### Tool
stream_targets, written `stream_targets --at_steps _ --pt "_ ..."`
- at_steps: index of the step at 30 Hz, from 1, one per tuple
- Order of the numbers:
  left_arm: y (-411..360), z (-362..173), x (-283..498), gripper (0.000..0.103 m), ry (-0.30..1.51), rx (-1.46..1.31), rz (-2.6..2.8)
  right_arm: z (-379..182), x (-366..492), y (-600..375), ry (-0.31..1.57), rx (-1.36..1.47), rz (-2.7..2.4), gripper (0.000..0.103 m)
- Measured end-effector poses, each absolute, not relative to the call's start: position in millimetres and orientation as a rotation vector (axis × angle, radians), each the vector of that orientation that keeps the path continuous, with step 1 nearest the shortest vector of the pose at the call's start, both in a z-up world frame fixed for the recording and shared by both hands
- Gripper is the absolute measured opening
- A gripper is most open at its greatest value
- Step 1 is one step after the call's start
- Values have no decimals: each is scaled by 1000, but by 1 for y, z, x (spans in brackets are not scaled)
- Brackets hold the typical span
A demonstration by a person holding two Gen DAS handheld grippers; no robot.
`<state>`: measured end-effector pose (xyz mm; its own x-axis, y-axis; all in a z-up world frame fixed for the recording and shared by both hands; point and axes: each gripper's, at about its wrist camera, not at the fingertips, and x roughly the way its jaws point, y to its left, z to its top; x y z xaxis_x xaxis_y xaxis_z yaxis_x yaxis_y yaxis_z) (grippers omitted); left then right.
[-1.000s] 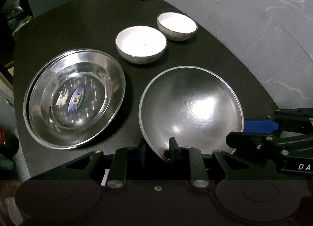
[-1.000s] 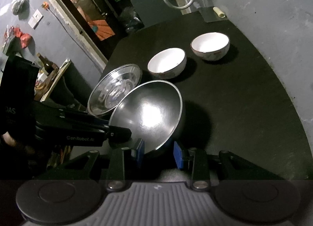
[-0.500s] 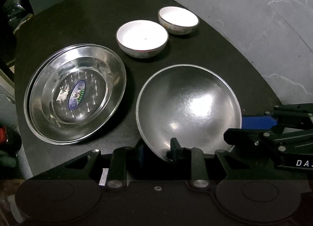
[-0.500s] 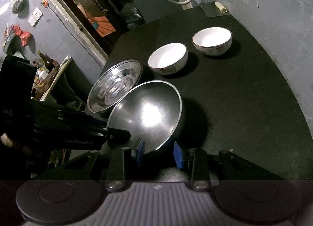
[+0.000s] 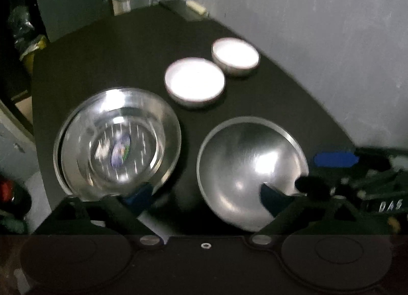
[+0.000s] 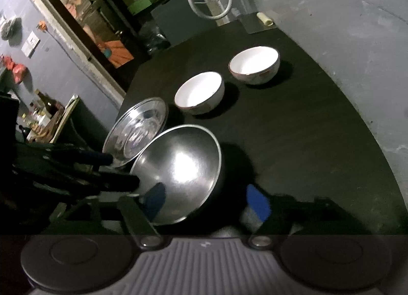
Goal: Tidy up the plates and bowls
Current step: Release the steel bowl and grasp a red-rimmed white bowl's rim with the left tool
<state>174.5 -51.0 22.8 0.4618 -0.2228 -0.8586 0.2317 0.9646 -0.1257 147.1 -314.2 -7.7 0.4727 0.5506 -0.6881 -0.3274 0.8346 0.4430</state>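
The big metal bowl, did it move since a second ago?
Yes, slightly. In the right wrist view the big metal bowl now sits level on the black table, still beside the steel plates; both grippers have opened and released it.

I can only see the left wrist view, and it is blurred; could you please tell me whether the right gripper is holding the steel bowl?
Observer: No. The right gripper is open, and its right pad is clear of the steel bowl.
Operator: Thank you. Are the two white bowls touching?
Observer: No. The near white bowl and the far white bowl stand apart, with a dark strip of table between them.
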Motion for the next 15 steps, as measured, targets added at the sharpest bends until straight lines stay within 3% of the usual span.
stream_targets --at_steps 3,15 --pt "-41 32 186 102 1007 -3 -257 -7 149 -310 919 263 523 102" --pt "-21 28 275 102 912 156 -136 2 189 -293 814 285 330 103"
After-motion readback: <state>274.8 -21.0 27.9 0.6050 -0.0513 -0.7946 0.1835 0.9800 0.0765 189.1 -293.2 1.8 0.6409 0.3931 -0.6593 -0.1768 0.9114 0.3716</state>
